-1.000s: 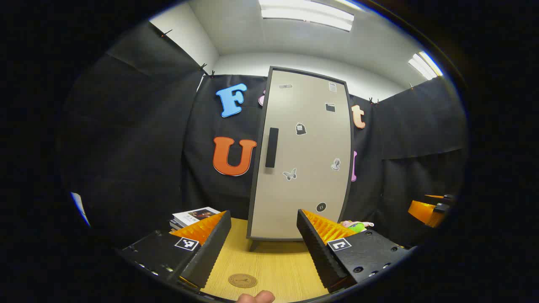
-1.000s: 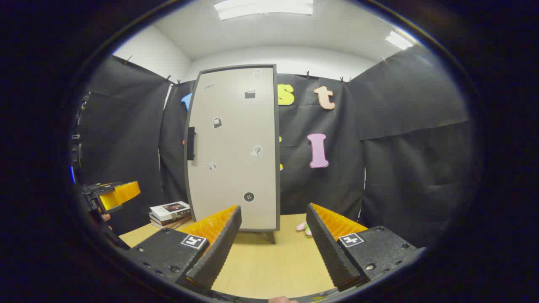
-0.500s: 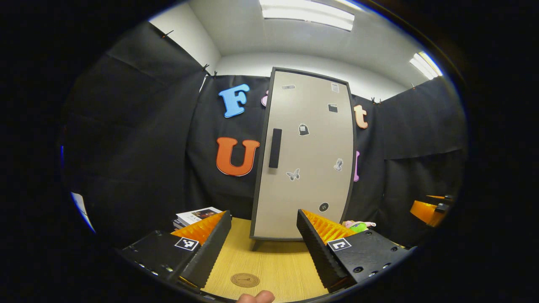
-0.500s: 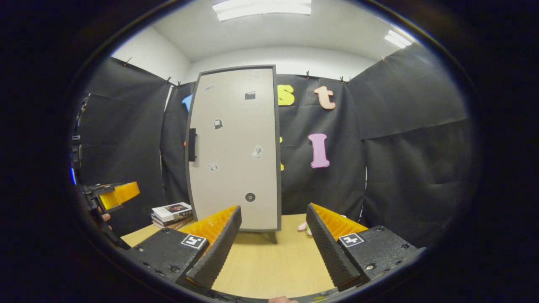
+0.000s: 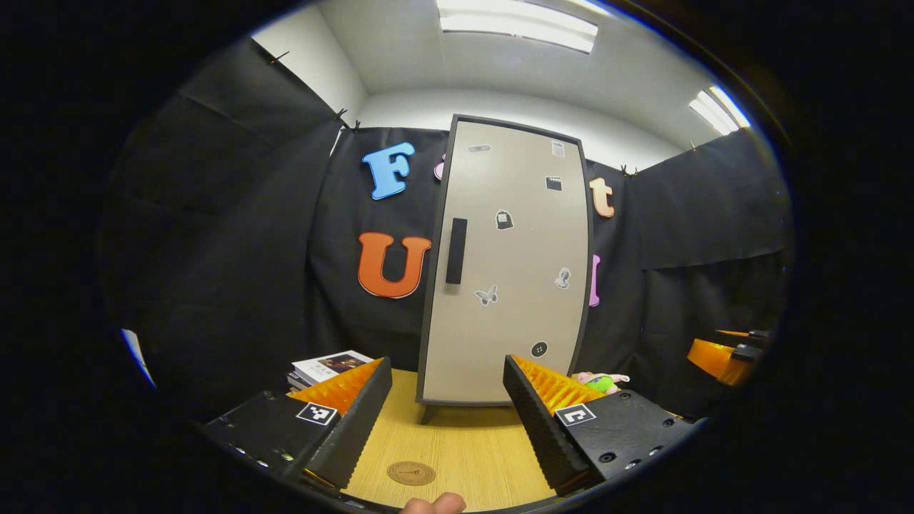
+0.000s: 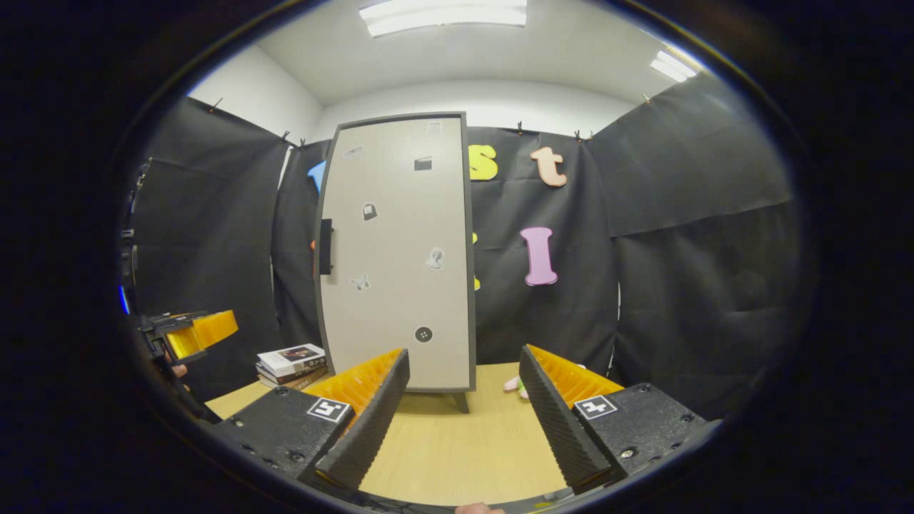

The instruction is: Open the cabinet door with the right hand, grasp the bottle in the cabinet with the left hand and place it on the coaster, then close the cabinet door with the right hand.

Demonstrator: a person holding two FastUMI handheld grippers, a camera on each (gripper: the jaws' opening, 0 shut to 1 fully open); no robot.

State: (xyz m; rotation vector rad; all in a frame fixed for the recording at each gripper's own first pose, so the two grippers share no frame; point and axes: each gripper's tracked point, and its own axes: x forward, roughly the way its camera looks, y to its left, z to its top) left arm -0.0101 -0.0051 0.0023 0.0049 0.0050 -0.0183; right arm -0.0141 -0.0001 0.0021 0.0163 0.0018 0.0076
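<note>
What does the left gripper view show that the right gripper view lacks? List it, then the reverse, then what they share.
Left gripper view adds: the round coaster on the table between its fingers, and the right gripper at the far right edge.
Right gripper view adds: the left gripper at the far left edge.
Shared: the closed cabinet with its dark handle, the stacked books left of it, the soft toy right of it, and each view's own open fingers.

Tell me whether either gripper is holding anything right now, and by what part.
Nothing is held. The left gripper and the right gripper are both open and empty, short of the closed cabinet door.
</note>
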